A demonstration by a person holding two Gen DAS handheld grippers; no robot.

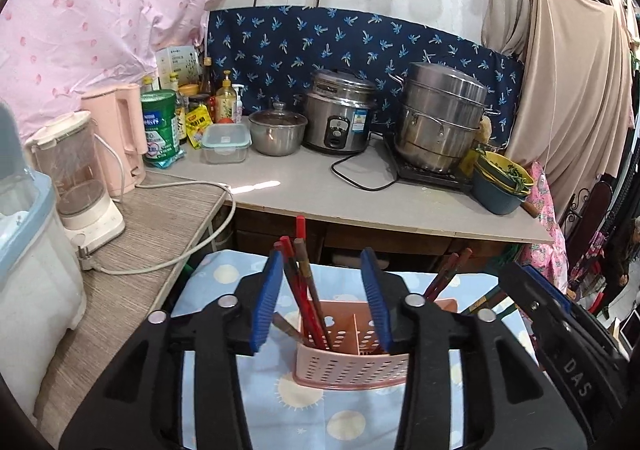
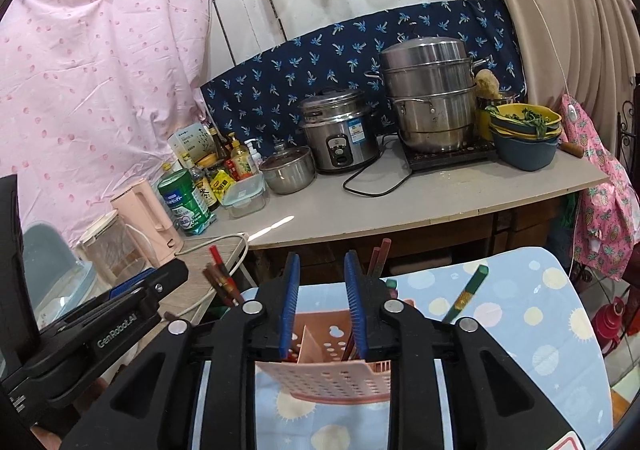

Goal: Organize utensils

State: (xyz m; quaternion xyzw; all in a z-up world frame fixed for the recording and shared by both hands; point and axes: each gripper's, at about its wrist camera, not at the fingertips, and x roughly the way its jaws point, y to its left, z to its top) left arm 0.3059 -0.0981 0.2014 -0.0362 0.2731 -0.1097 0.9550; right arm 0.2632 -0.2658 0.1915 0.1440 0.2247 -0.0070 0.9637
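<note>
Since everything revolves around it, holder first: pink perforated utensil holder (image 1: 352, 354) sits on the blue dotted cloth (image 1: 304, 410) over the tabletop, right under both cameras, divider splitting it into compartments.
Chopsticks in the left part: a bunch of red and brown chopsticks (image 1: 304, 290) leaning up and to the left, ends standing well above the rim, so that sorting looks done to me.
Chopsticks on the far side: a second reddish pair (image 1: 446, 274) poking up past the right-hand blue pad.
Stray one: a green chopstick (image 2: 466, 296) tilted beyond the holder; can't tell if it's in a compartment or lying on the cloth, probably the next thing to sort.
Left tongs (image 1: 322, 300): spread wide, nothing between the pads, the chopstick bunch close to the left pad, can't tell if they touch.
Right tongs (image 2: 322, 306): narrower gap, nothing gripped, hanging over the holder's middle.
Further out: rice cooker (image 1: 340, 118), steamer pot (image 1: 440, 118), pink kettle (image 1: 120, 134) on the counter behind, well clear.
</note>
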